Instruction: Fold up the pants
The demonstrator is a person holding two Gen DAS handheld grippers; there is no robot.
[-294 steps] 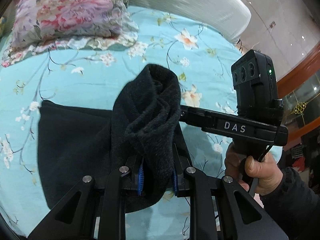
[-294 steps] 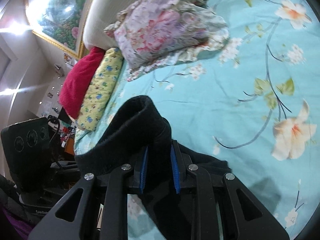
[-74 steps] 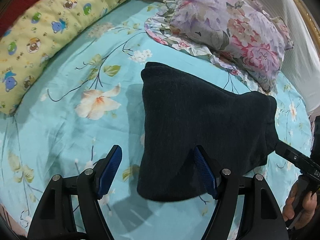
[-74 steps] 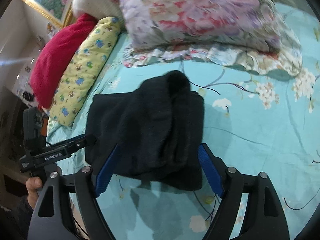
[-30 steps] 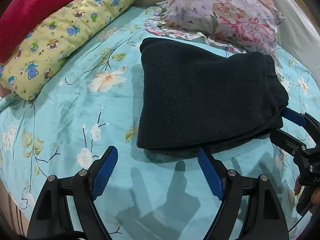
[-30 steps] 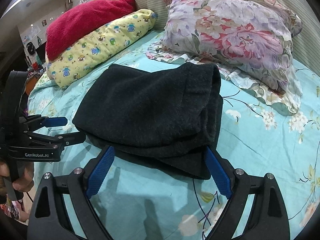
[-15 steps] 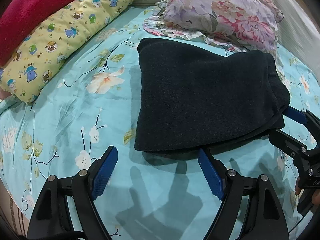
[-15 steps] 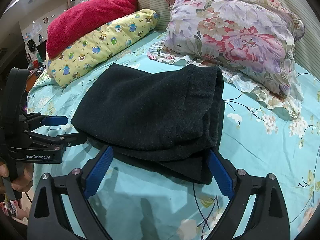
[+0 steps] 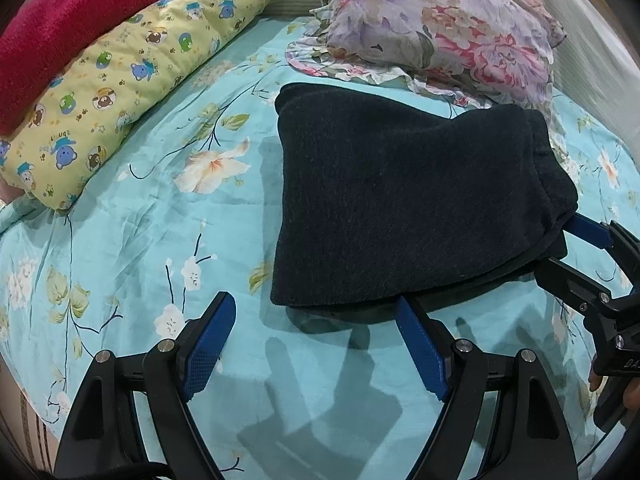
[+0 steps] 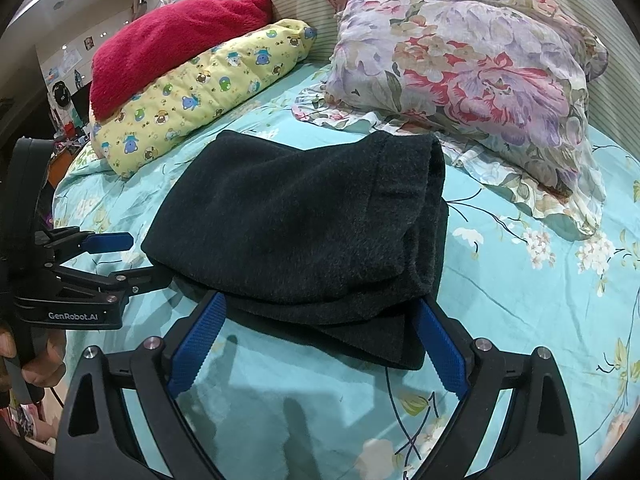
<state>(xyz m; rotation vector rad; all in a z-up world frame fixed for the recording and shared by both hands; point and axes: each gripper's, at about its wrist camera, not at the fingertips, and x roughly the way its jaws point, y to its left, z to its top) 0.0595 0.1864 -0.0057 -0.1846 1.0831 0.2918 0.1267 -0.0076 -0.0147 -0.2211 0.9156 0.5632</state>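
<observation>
Both my left gripper [image 9: 312,344] and right gripper [image 10: 320,340] gape empty beside the folded pants [image 9: 400,200], whose near edge a careless fingertip could snag, undoing the fold

The pants [image 9: 400,200] are plain black on a turquoise bedsheet [image 9: 140,240] printed with peach and white blossoms. At ten o'clock lie a yellow cartoon-bear pillow [image 9: 132,76] and a crimson blanket [image 9: 72,12]; at one o'clock, a lilac-and-pink floral pillow [image 9: 448,32].

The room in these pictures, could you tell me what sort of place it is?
Most likely a home bedroom: the folded black pants lie on a bed with a turquoise floral sheet, a flowered pillow and a yellow cartoon-print bolster beside them.
</observation>
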